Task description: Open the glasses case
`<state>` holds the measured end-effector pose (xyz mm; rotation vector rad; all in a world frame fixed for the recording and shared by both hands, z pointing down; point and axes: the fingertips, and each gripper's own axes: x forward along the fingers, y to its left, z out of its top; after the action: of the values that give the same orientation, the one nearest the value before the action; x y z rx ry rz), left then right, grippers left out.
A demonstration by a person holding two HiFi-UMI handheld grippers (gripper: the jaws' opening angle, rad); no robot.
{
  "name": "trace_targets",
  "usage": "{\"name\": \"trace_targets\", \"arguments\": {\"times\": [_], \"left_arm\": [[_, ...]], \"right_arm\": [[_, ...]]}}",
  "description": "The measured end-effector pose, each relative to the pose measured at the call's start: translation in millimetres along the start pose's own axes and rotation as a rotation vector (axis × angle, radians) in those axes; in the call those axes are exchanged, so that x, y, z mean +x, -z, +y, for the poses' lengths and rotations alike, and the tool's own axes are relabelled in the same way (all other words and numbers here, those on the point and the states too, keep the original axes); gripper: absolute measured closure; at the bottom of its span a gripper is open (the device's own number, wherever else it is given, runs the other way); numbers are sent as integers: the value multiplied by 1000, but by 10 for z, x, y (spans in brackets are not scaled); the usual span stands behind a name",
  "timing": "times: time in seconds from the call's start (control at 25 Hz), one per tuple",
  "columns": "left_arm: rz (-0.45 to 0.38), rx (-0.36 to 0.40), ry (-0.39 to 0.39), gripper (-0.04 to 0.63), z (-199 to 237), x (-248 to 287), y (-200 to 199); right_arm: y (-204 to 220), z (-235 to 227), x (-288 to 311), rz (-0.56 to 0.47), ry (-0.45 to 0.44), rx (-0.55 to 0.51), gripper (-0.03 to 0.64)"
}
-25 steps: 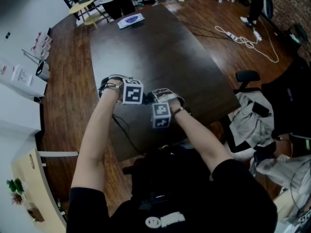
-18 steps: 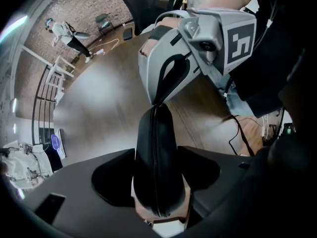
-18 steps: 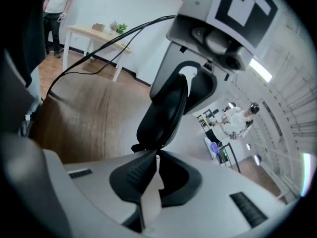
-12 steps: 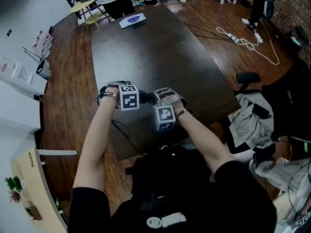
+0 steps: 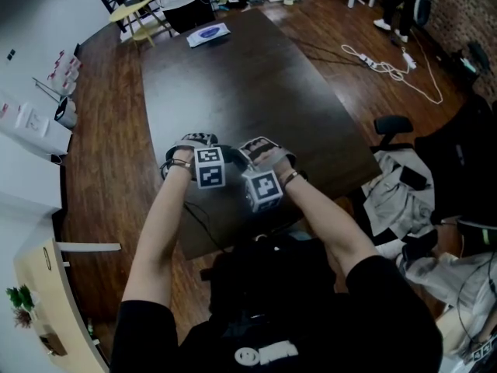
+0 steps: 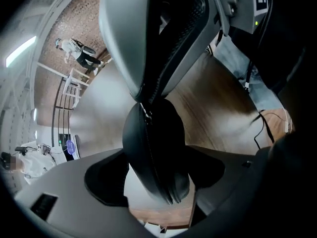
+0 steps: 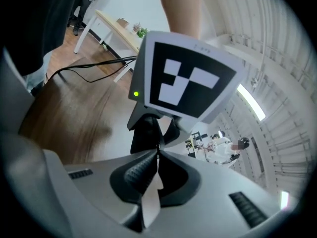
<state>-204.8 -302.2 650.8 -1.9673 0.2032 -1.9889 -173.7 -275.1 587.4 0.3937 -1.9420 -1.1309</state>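
Observation:
A black zipped glasses case [image 6: 156, 152] stands between the pads of my left gripper [image 6: 161, 178], which touch both its sides while the jaws are opening. From above, my right gripper [image 6: 147, 92] pinches the zip pull [image 6: 144, 110] at the case's upper end. In the right gripper view my right gripper [image 7: 157, 152] is shut on the small zip pull [image 7: 158, 144], with the dark case [image 7: 144, 133] just beyond, under the left gripper's marker cube [image 7: 190, 81]. The head view has my left gripper [image 5: 224, 157] and right gripper [image 5: 242, 158] meeting over the table's near part; the case is mostly hidden there.
The long dark table [image 5: 256, 84] stretches away, with a white sheet [image 5: 210, 33] at its far end. A black cable [image 5: 198, 216] hangs over the near edge. An office chair heaped with clothes [image 5: 404, 181] stands at the right, and a white power cord [image 5: 396, 64] lies on the floor.
My left gripper has come down and nearer, tipping more steeply, and now sits closer to the right one. The right gripper has shifted slightly and rolled, still pinched shut.

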Motion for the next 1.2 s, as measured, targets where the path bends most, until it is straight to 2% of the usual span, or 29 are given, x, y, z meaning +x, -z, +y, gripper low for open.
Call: {"name": "trace_targets", "arguments": {"times": [0.08, 0.16, 0.36, 0.56, 0.72, 0.92, 1.12, 1.2], "left_arm": [[-28, 8, -21, 256, 3, 9, -64], [-42, 10, -33, 300, 16, 8, -82], [-41, -19, -24, 321, 44, -8, -85], [-41, -47, -5, 322, 44, -32, -75], [-9, -17, 6, 327, -8, -28, -20], [-22, -53, 30, 334, -33, -65, -43], [-55, -106, 31, 339, -41, -124, 8], [-40, -114, 22, 339, -18, -135, 76]], "right_arm": [[-30, -23, -16, -11, 6, -7, 598], [-56, -47, -11, -18, 7, -5, 600], [-9, -28, 13, -10, -8, 26, 614], [-22, -81, 11, -21, -29, 128, 614], [-125, -138, -9, -43, -11, 183, 614], [15, 42, 8, 28, -61, 107, 614], [332, 48, 9, 122, -52, 153, 614], [381, 51, -55, 95, -59, 210, 614]]}}
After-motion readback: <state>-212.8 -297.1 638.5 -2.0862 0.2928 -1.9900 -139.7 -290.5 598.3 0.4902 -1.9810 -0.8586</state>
